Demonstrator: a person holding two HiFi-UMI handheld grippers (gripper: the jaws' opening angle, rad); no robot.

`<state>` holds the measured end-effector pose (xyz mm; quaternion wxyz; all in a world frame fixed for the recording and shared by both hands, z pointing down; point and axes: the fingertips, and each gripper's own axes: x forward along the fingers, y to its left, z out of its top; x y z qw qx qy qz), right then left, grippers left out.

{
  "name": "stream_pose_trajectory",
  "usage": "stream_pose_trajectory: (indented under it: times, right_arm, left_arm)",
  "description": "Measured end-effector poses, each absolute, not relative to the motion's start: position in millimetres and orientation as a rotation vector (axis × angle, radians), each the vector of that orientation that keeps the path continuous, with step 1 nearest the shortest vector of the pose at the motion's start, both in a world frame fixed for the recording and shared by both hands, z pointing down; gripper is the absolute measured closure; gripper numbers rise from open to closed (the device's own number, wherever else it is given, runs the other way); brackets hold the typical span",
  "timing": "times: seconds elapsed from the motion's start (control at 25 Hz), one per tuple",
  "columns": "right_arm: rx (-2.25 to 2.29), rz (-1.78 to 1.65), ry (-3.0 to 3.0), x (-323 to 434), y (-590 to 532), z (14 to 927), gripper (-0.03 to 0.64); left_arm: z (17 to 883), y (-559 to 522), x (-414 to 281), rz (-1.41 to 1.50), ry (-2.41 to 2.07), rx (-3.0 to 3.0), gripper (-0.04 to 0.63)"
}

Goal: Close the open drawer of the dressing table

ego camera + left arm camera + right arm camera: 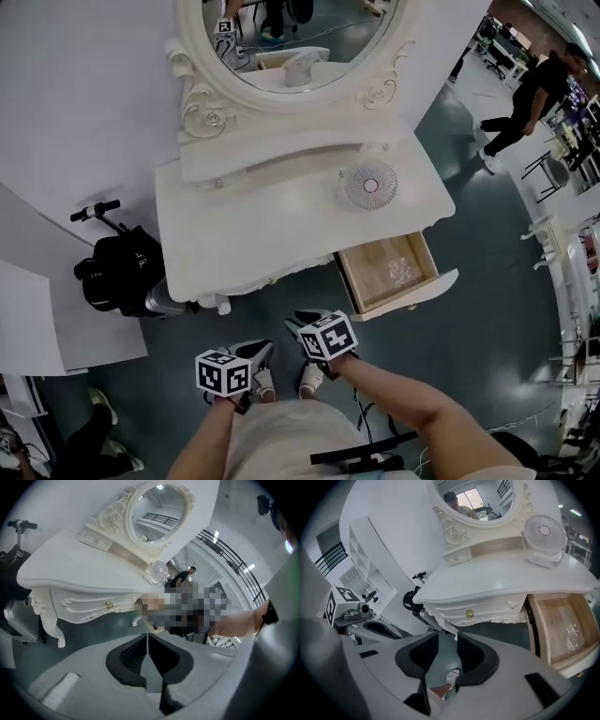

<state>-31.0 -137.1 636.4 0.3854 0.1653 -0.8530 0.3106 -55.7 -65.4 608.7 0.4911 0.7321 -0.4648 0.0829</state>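
The white dressing table [244,216] has its right drawer [386,272] pulled out, showing a pale wood inside with a small glittery patch. In the right gripper view the drawer [562,625] lies to the right. My right gripper [298,323] hovers in front of the table, left of the drawer and apart from it. It [447,637] is open, with only floor between its fingers. My left gripper [267,349] is beside it, nearer my body. Its tips [147,637] meet, shut on nothing. It faces the table [79,559] from the front left.
A small round fan [367,184] stands on the tabletop under the oval mirror [300,37]. A black bag and a scooter [117,267] sit left of the table. A person [530,94] walks at the far right. My feet [309,380] are on the dark floor.
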Motion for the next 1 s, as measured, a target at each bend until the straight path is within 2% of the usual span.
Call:
stream_pose_trajectory:
  times: [0.36, 0.64, 1.0]
  right_arm:
    - [0.453, 0.862, -2.214, 2.2, -117.8, 602.4, 0.510]
    - [0.481, 0.889, -2.285, 22.1, -117.9, 565.3, 0.577]
    - [0.525, 0.907, -2.329, 43.4, -117.8, 537.1, 0.597]
  left_arm:
    - [579.8, -61.4, -31.8, 0.190, -1.113, 1.835, 0.577]
    - [538.4, -71.9, -19.9, 0.150, -1.116, 1.917, 0.577]
    - [502.8, -82.9, 1.5, 0.113, -1.102, 2.003, 0.577]
